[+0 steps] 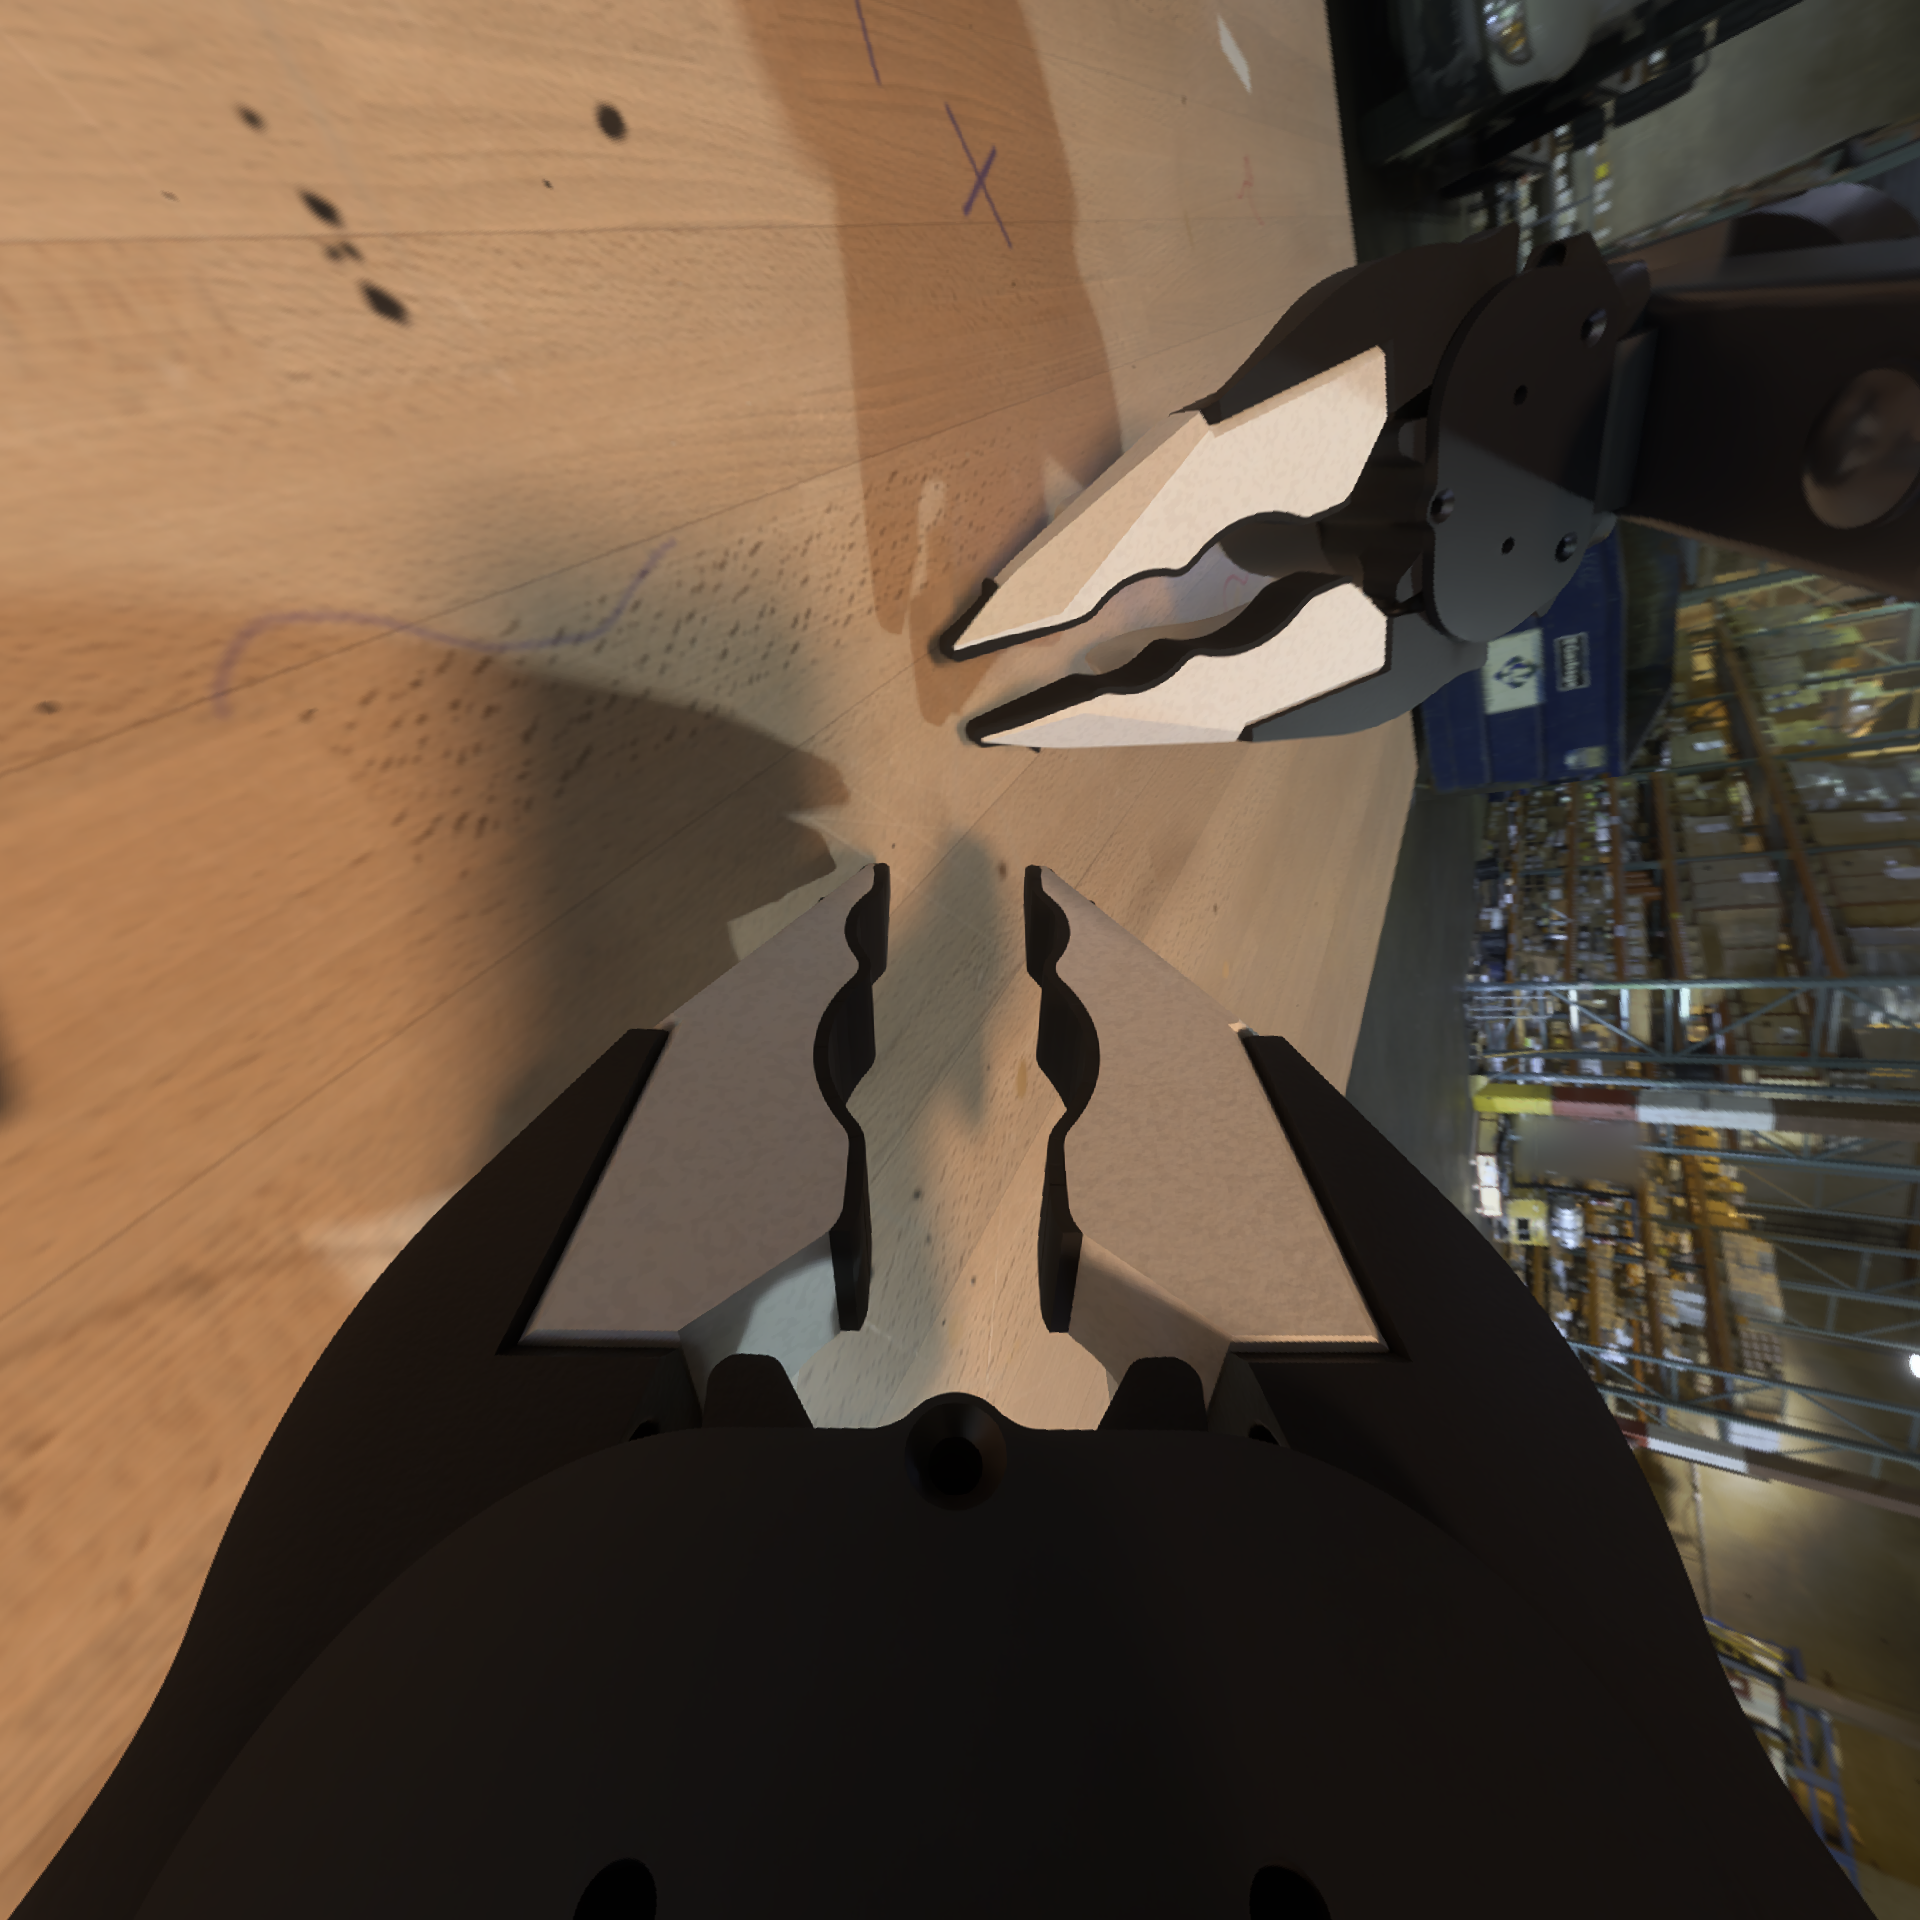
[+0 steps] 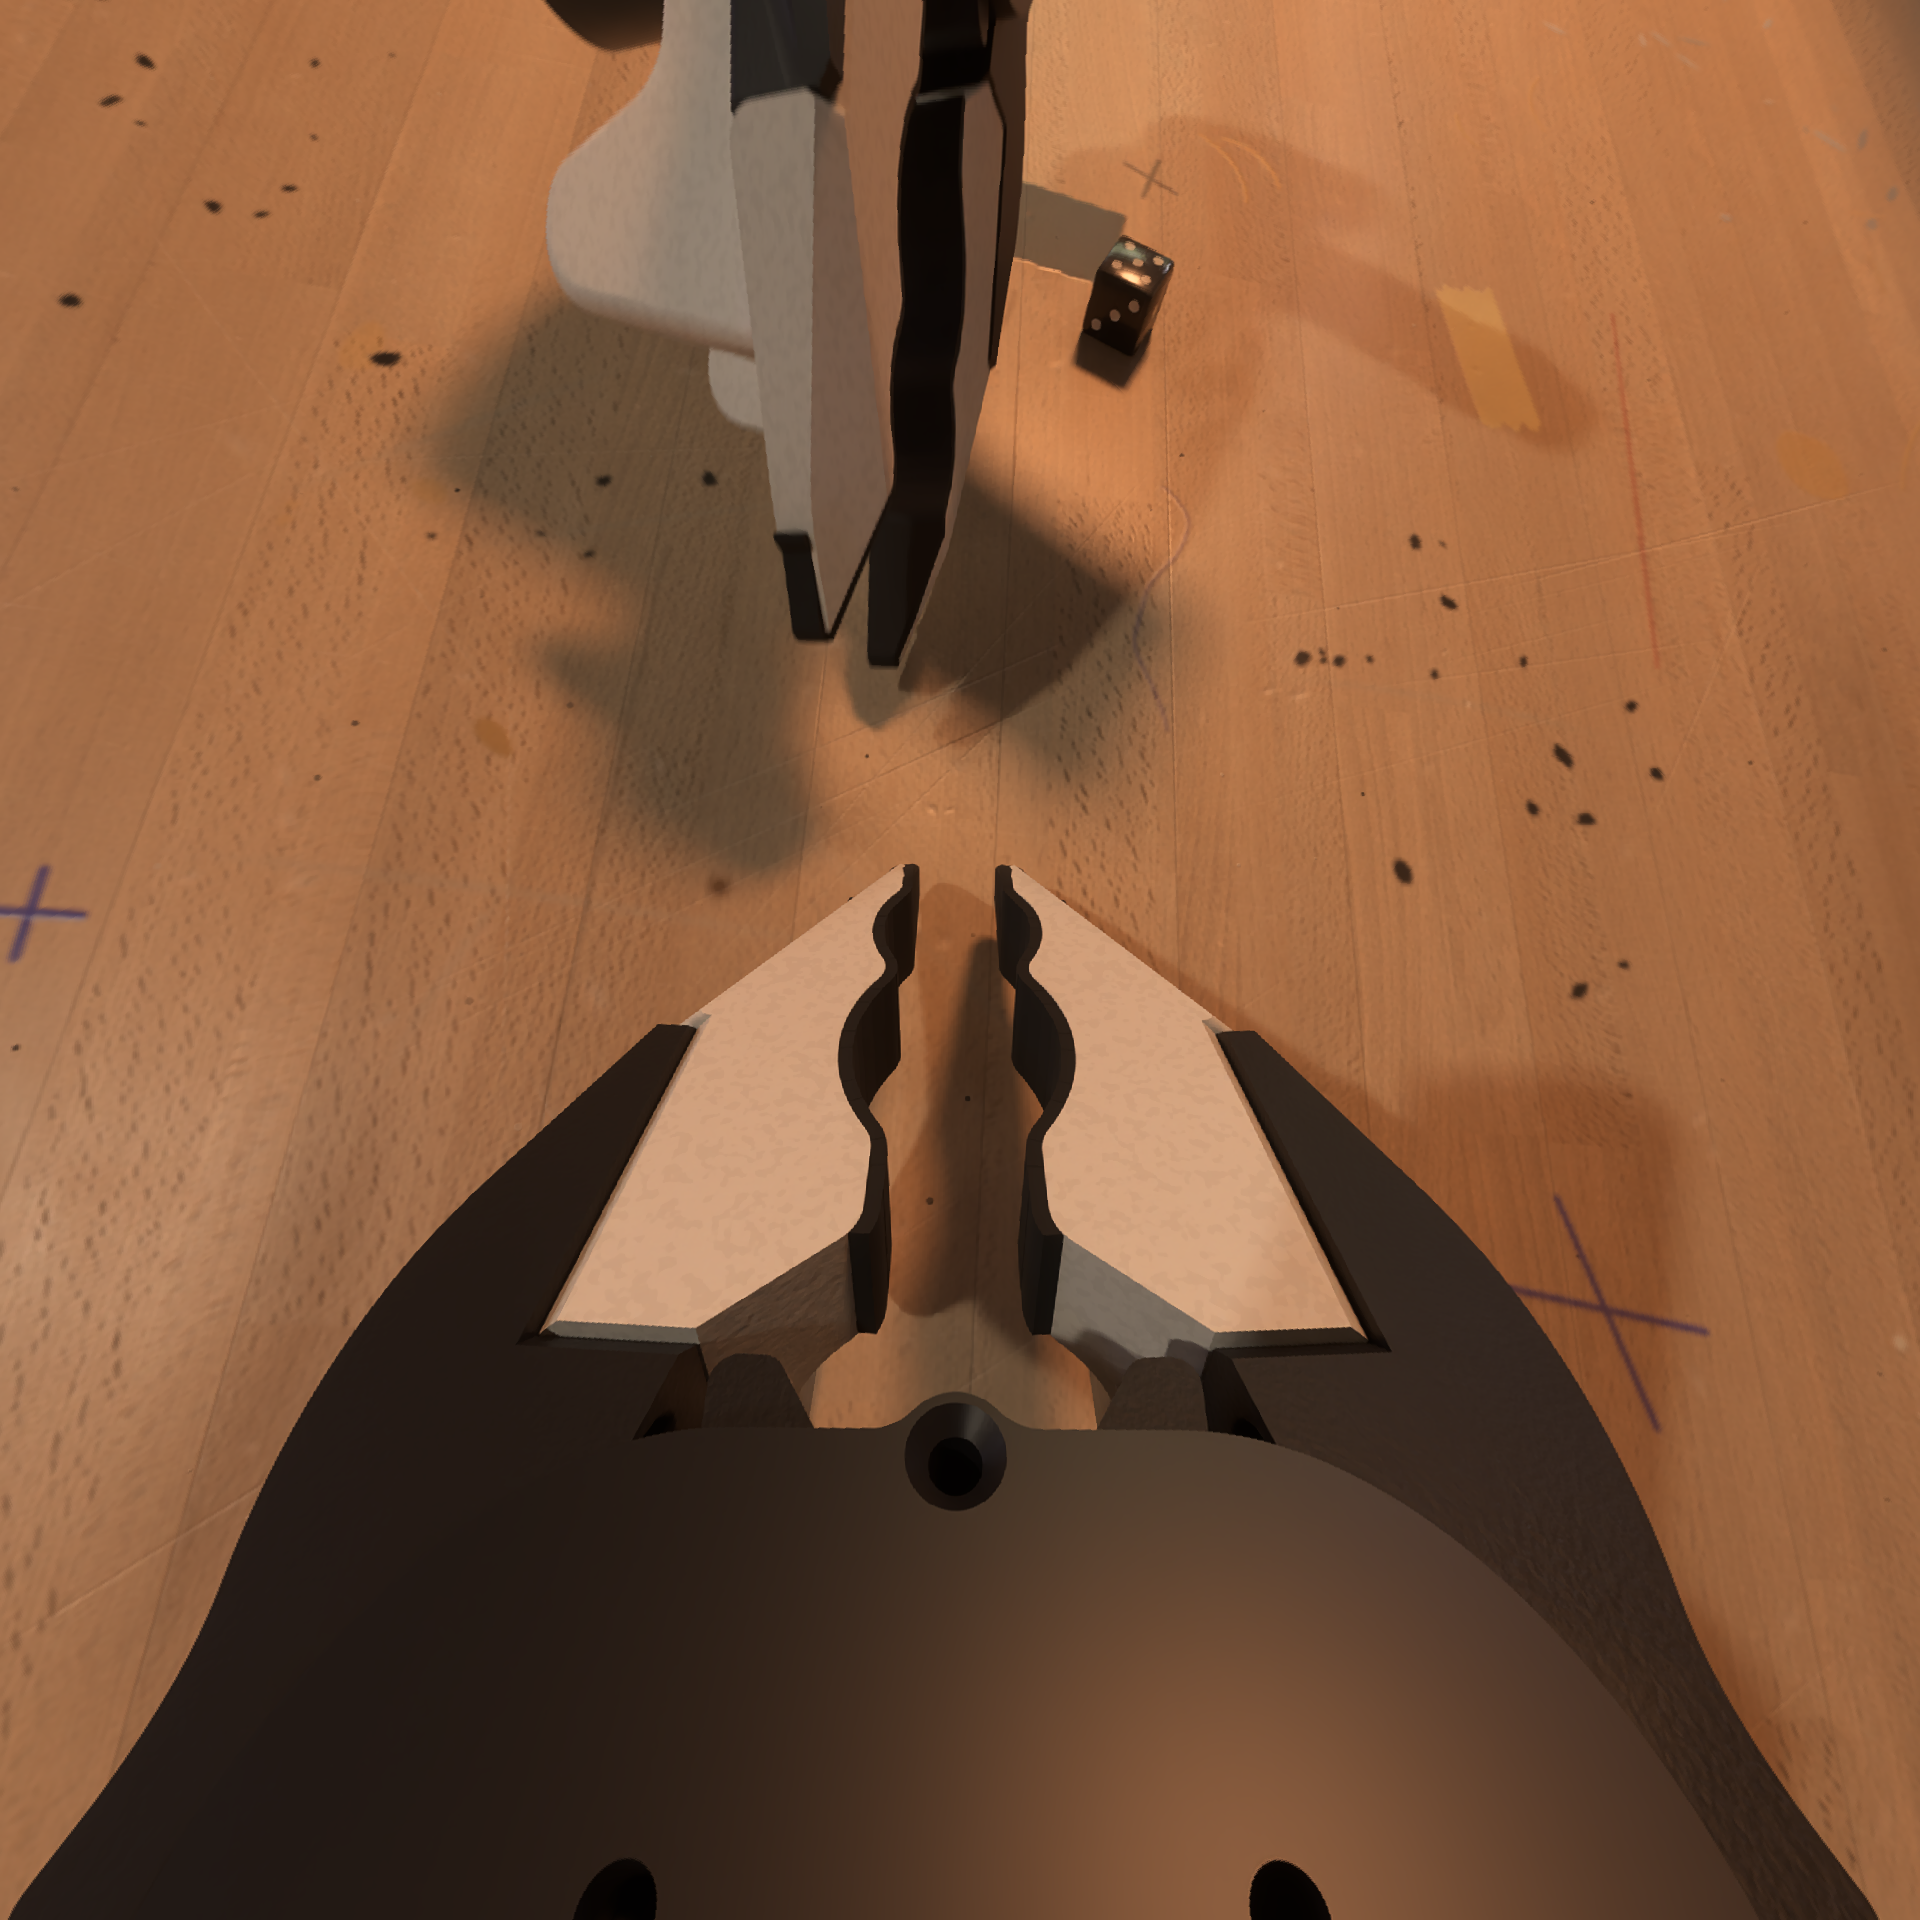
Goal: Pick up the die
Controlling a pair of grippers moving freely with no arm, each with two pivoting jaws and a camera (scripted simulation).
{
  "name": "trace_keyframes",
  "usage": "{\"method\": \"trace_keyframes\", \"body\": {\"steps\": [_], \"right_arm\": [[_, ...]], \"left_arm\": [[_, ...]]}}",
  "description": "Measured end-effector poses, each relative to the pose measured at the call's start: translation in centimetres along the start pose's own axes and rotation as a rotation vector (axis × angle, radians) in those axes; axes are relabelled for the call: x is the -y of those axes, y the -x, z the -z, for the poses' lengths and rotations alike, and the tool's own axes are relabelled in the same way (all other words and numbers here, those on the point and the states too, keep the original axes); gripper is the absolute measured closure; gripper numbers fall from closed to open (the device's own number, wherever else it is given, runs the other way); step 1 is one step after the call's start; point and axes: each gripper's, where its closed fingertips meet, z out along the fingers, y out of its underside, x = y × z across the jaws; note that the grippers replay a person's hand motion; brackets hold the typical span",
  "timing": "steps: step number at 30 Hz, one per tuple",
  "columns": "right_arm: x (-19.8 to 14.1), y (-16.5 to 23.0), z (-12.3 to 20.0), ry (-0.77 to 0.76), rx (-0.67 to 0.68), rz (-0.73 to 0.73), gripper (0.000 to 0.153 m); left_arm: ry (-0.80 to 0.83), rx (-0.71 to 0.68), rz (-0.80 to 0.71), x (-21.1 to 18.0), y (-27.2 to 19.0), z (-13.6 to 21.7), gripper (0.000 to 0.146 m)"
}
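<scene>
The die (image 2: pixel 1127 296) is small and black with white pips. It rests on the wooden table (image 2: pixel 312 623) at the far upper right of the right wrist view. My right gripper (image 2: pixel 956 878) is open and empty, well short of the die. My left gripper (image 2: pixel 847 634) hangs tips-down to the left of the die and nearer to me, apart from it. In the left wrist view my left gripper (image 1: pixel 958 878) is open and empty over bare wood, and the right gripper (image 1: pixel 964 686) points in from the right, just ahead of it. The die does not show in that view.
The table carries black specks, pen crosses (image 2: pixel 1605 1314) and a yellow tape patch (image 2: pixel 1486 358). In the left wrist view the table edge (image 1: pixel 1382 831) runs down the right side, with a blue panel (image 1: pixel 1527 707) and warehouse shelving (image 1: pixel 1662 1039) beyond it.
</scene>
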Motion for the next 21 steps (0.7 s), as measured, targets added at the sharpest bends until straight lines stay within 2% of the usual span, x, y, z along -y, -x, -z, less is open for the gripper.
{"method": "trace_keyframes", "body": {"steps": [7,11,14,21], "right_arm": [[0.0,0.0,0.7,-0.028,0.034,-0.034,0.131],[0.2,-0.4,1.3,-0.063,0.026,-0.054,0.13],[0.3,-0.8,1.6,-0.084,0.014,-0.067,0.129],[0.5,-1.1,1.8,-0.104,0.003,-0.072,0.129]], "left_arm": [[-0.04,0.091,-0.043,0.6,0.9,3.9,0.122],[-0.172,0.316,-0.086,2.7,4.2,7.8,0.122],[-0.265,0.504,-0.126,3.8,6.7,10.0,0.113],[-0.195,0.738,-0.231,3.4,9.0,10.0,0.111]]}}
